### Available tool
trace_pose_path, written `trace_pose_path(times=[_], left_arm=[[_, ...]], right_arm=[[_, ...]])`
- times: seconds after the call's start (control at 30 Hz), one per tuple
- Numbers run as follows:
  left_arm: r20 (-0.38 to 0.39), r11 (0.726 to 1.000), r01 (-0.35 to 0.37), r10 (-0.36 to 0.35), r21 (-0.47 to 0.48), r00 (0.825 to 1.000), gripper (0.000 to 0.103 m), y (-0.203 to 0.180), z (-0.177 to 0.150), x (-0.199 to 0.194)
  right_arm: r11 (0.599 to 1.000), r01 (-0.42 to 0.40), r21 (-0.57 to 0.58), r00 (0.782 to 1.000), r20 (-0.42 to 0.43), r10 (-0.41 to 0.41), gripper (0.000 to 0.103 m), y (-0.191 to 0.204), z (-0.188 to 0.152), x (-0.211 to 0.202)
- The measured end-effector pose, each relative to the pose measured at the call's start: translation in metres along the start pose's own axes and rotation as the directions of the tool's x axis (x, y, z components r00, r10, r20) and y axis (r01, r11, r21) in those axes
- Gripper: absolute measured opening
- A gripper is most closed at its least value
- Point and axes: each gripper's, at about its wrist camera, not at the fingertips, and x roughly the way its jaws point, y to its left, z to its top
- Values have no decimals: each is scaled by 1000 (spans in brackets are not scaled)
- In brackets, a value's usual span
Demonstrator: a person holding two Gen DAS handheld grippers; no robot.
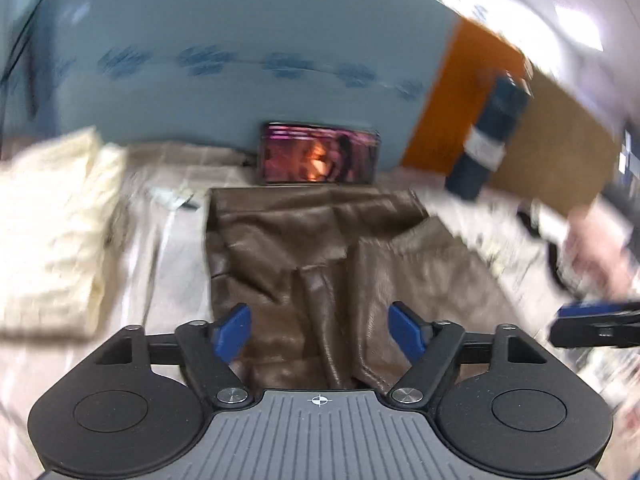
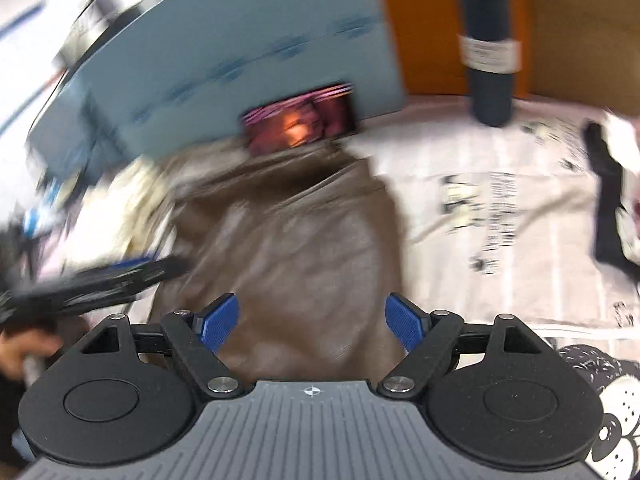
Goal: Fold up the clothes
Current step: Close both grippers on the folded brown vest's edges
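A brown leather-like garment [image 1: 312, 264] lies crumpled on the bed, partly folded, with a seamed edge near the camera. It also shows in the right wrist view [image 2: 304, 248]. My left gripper [image 1: 320, 332] is open and empty just above its near edge. My right gripper [image 2: 312, 326] is open and empty over the garment's near part. The right gripper shows blurred at the right of the left wrist view [image 1: 592, 322]. The left gripper shows blurred at the left of the right wrist view [image 2: 104, 280].
A phone with a lit screen [image 1: 320, 154] leans on a blue board [image 1: 240, 40] behind the garment. A cream folded cloth [image 1: 56, 220] lies left. A dark bottle [image 2: 488, 40] stands right. A printed sheet [image 2: 500, 208] covers the bed, with dark items [image 2: 608, 196] far right.
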Motion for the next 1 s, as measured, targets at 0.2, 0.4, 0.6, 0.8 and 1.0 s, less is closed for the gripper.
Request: trace_pose_path(times=[0.2, 0.4, 0.6, 0.8, 1.0], left_arm=[[-114, 994, -16, 3, -109, 993, 88, 43, 3, -2], [-170, 967, 89, -132, -238, 977, 88, 60, -5, 12], [-206, 931, 173, -247, -321, 947, 89, 59, -10, 30], [-175, 843, 264, -381, -469, 908, 96, 69, -12, 44], [-182, 794, 338, -481, -506, 858, 100, 58, -11, 62]], right_arm=[[992, -28, 124, 999, -19, 30, 80, -42, 14, 21], [985, -63, 158, 993, -87, 77, 80, -54, 16, 47], [977, -107, 186, 982, -132, 133, 80, -54, 19, 68], [963, -167, 211, 968, -151, 201, 88, -57, 26, 84], [925, -257, 279, 934, -174, 312, 90, -63, 34, 95]])
